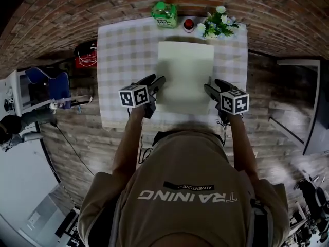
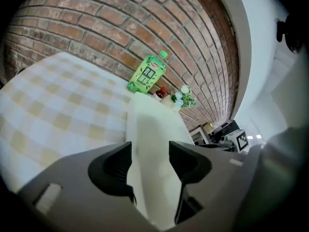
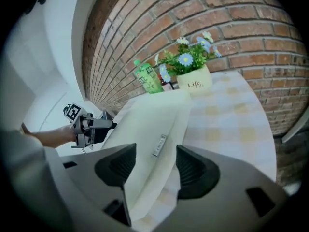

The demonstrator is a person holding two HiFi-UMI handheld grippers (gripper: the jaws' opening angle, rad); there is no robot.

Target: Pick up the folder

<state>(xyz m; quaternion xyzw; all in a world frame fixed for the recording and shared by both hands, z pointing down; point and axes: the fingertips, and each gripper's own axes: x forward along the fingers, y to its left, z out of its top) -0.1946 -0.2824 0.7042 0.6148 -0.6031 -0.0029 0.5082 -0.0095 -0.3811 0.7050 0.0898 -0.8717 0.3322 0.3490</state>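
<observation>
A pale white folder [image 1: 185, 71] lies flat in the middle of the checked tablecloth [image 1: 123, 50]. My left gripper [image 1: 154, 82] sits at the folder's near left edge, my right gripper [image 1: 212, 86] at its near right edge. In the left gripper view the folder [image 2: 154, 129] runs between the open jaws of the left gripper [image 2: 149, 158], with gaps on both sides. In the right gripper view the folder's edge [image 3: 149, 124] likewise lies between the spread jaws of the right gripper [image 3: 155, 161], untouched by the pads. The left gripper [image 3: 87, 124] shows there across the folder.
At the table's far edge stand a green bottle [image 1: 164, 13], a small red object [image 1: 188, 24] and a potted flower bunch [image 1: 218, 24], against a brick wall. On the floor at the left are a red bag [image 1: 86, 54] and a blue chair [image 1: 51, 86].
</observation>
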